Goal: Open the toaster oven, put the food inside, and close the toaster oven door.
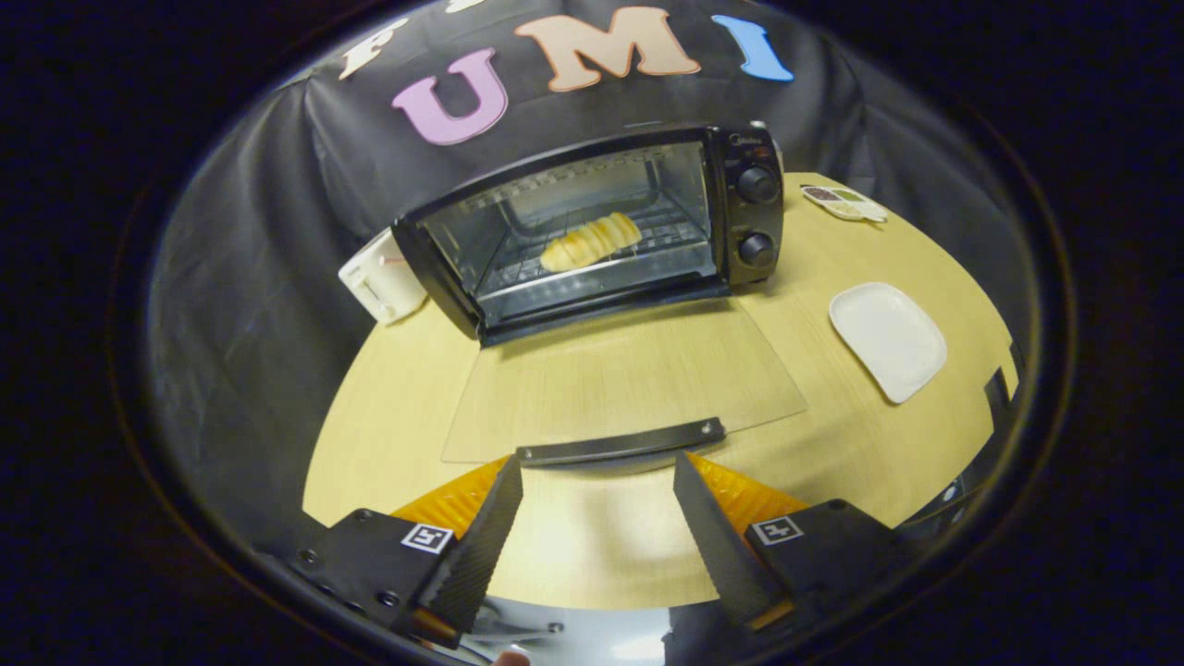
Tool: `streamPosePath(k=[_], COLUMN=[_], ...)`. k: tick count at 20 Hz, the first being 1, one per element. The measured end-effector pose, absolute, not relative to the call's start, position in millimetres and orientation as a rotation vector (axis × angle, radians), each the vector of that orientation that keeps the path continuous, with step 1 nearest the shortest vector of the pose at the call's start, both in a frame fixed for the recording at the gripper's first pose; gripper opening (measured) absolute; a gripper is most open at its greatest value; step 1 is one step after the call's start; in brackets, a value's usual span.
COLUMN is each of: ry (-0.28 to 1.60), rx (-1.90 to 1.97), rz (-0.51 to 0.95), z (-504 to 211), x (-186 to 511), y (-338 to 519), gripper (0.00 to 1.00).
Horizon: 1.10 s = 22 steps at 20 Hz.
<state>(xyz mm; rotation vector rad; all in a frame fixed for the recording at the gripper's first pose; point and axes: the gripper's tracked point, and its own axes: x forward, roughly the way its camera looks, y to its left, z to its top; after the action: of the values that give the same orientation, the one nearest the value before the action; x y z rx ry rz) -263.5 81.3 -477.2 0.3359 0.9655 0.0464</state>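
Note:
The black toaster oven (pixel 749 213) stands at the back of the round wooden table (pixel 388 435). Its glass door (pixel 629 379) is folded down flat toward me, and the door's dark handle (pixel 620 442) lies just ahead of my fingertips. A golden ridged bread roll (pixel 589 242) rests on the wire rack inside the oven. My gripper (pixel 597 472) is open, its fingers spread wide on either side of the handle's middle, with nothing held between them.
An empty white plate (pixel 888 339) lies on the table right of the open door. A white box-like object (pixel 381 277) sits at the oven's left side. A small tray with dark and green patches (pixel 844 203) lies behind the oven's right side.

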Motion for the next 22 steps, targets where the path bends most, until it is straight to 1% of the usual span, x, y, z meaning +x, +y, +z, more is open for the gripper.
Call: streamPosePath(k=[5, 11, 15, 22], ry=[1.047, 1.082, 1.053, 1.051], rx=[0.181, 0.088, 0.108, 0.11], rz=[0.054, 0.067, 0.05, 0.035], z=[-507, -528, -529, -530], x=[-275, -272, -258, -254], y=[78, 84, 84, 84], gripper=[1.0, 1.0, 1.0, 1.0])
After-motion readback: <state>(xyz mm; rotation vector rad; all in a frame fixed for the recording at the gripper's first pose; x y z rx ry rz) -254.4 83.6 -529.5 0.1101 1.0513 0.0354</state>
